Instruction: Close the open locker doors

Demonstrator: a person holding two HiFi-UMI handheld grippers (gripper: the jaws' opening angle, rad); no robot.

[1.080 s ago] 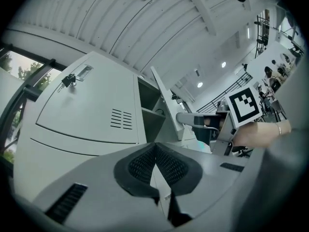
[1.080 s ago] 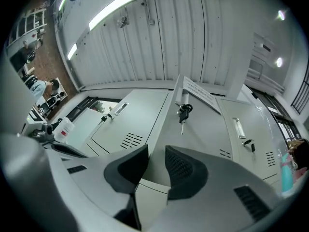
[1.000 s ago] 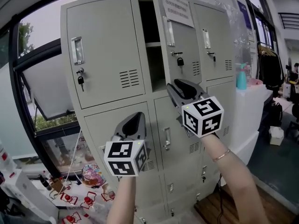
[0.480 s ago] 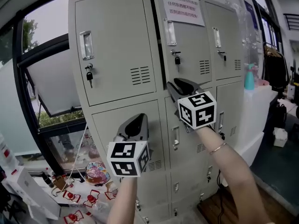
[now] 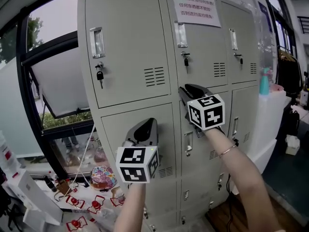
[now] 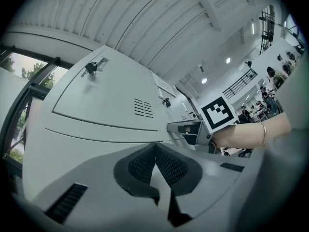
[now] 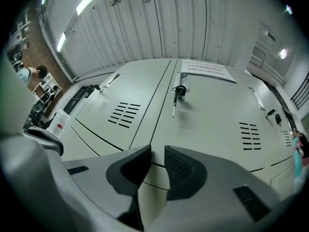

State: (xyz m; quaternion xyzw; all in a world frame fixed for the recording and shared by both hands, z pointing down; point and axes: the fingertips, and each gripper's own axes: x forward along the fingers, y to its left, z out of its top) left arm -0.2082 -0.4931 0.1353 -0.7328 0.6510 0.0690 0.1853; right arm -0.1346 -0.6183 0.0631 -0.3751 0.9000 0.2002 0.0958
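Locker bank: tall pale-grey metal locker cabinet [image 5: 130, 42] fills head view. Upper middle door with white paper notice [image 5: 203, 52] lies flush with cabinet front, closed; other visible cabinet doors also flush. Right gripper [image 5: 188, 89] close against cabinet face at seam under that door, contact unclear; jaws slightly apart, just been closing, nothing between. Left gripper [image 5: 147, 123] before cabinet's lower left door [image 5: 113, 124], jaws together, empty. Turquoise spray bottle [image 5: 264, 81] stands right of cabinet.

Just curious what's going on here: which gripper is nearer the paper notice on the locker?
Right. The right gripper is below the notice, near that door's bottom edge, its empty jaws having just been closing. The left gripper is lower and further left.
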